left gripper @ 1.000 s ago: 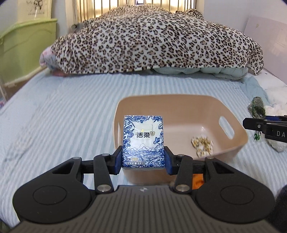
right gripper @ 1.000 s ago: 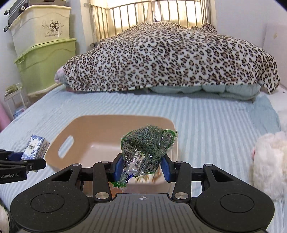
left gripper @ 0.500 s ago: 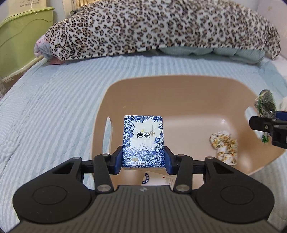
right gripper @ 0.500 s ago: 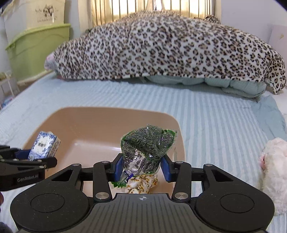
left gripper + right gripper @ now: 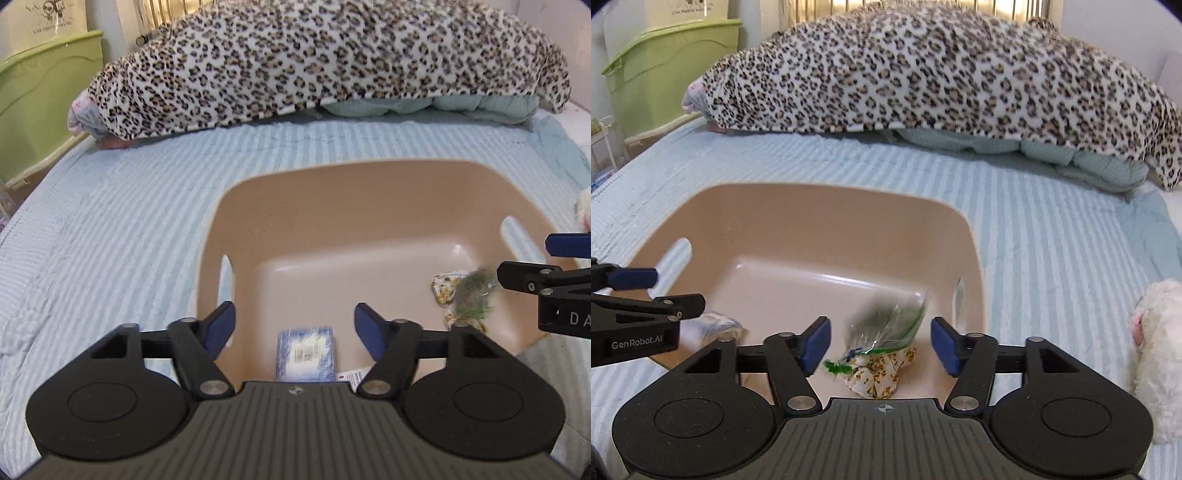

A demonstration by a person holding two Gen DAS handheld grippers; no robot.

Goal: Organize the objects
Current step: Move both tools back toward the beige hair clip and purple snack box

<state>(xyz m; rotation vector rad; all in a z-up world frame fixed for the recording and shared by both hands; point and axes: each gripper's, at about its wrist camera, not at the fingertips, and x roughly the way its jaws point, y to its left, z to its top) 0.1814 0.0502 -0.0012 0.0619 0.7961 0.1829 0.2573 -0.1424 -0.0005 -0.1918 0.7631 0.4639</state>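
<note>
Legible text, as I read it from my feeds:
- left gripper [image 5: 631, 295], side of body, right wrist view: "GenRobot.AI".
- right gripper [image 5: 546, 266], left wrist view: "DA", cut off at the edge.
- tissue pack [image 5: 306, 353]: a barcode, too blurred for me to read.
- storage box [image 5: 48, 14]: print too small.

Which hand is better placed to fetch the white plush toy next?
Right. The white plush toy lies just right of the right tool, whose jaws are opening and free; the left tool is across the basket.
</note>
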